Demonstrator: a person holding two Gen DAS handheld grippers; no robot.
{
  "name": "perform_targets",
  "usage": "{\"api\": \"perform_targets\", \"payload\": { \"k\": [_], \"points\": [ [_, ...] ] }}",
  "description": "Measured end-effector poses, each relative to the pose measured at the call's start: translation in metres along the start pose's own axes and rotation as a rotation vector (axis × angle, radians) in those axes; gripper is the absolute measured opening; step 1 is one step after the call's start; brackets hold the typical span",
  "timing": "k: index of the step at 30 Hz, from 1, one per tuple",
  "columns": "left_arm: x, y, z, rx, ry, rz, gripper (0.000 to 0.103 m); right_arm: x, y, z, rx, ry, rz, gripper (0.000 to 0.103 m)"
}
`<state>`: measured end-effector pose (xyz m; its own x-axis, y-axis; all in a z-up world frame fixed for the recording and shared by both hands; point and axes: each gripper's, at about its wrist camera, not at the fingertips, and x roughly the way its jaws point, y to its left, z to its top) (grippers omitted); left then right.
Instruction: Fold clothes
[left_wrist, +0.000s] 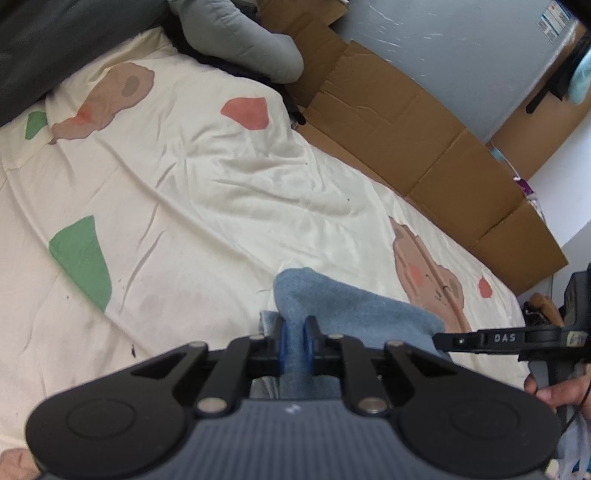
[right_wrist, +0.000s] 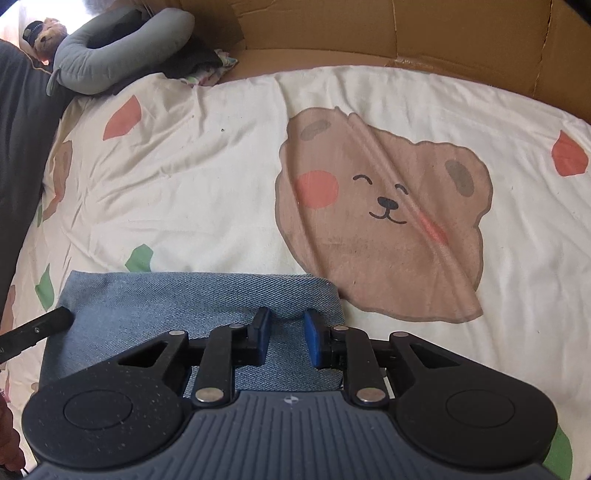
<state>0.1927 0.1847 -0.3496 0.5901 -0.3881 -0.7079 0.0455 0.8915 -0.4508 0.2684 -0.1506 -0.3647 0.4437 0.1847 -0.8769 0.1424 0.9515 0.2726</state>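
A bed is covered by a cream duvet (right_wrist: 229, 177) printed with brown bear faces, red patches and green patches; the fabric is creased throughout. Flattened brown cardboard (left_wrist: 424, 147) is stood along the far edge of the bed, against a pale wall. A dark grey cover (left_wrist: 55, 40) is seen at the head end, with a grey curved pillow (right_wrist: 122, 48) beside it and a small plush bear (right_wrist: 46, 31) just behind that pillow.

The task item, a blue denim garment (right_wrist: 207, 299), is laid on the duvet at the near edge of the bed, just beside one large bear print. In the right wrist view it is seen as a flat folded panel with a straight far edge.

The left gripper (left_wrist: 294, 338) is closed tight on a raised ridge of the denim, which is pinched between the blue pads (left_wrist: 282, 341) and lifted off the duvet. The right gripper (right_wrist: 285, 332) is held over the right part of the folded panel; its jaws are partly apart, with denim lying between and below them, and no firm pinch is seen. A hand (left_wrist: 554, 395) is visible on the right gripper's handle at the edge of the left wrist view.
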Motion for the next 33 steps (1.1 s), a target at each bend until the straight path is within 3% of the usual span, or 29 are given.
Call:
{"api": "perform_targets", "payload": {
  "k": [2,4,6,8,23,31,33],
  "points": [
    [-0.006,0.000,0.001,-0.010,0.007,-0.009,0.028,-0.005,-0.003,0.002,0.009,0.013,0.009,0.027],
    [-0.014,-0.001,-0.003,0.012,0.013,-0.017,0.053,-0.014,-0.006,-0.001,0.018,0.007,0.020,0.030],
    [-0.020,-0.002,-0.009,0.036,0.020,-0.011,0.053,-0.026,-0.011,-0.008,0.017,-0.023,0.029,0.046],
    [-0.023,-0.001,-0.015,0.038,0.049,-0.010,0.053,-0.036,-0.017,-0.016,0.018,-0.034,0.045,0.050],
    [-0.022,0.007,-0.052,-0.022,0.161,-0.058,0.052,-0.044,-0.044,-0.069,0.112,0.082,0.168,0.050],
    [-0.015,0.028,-0.064,-0.146,0.163,-0.119,0.053,-0.030,-0.042,-0.078,0.139,0.102,0.198,0.050],
    [-0.015,0.027,-0.064,-0.135,0.162,-0.117,0.053,-0.027,-0.041,-0.079,0.145,0.104,0.205,0.050]
  ]
}}
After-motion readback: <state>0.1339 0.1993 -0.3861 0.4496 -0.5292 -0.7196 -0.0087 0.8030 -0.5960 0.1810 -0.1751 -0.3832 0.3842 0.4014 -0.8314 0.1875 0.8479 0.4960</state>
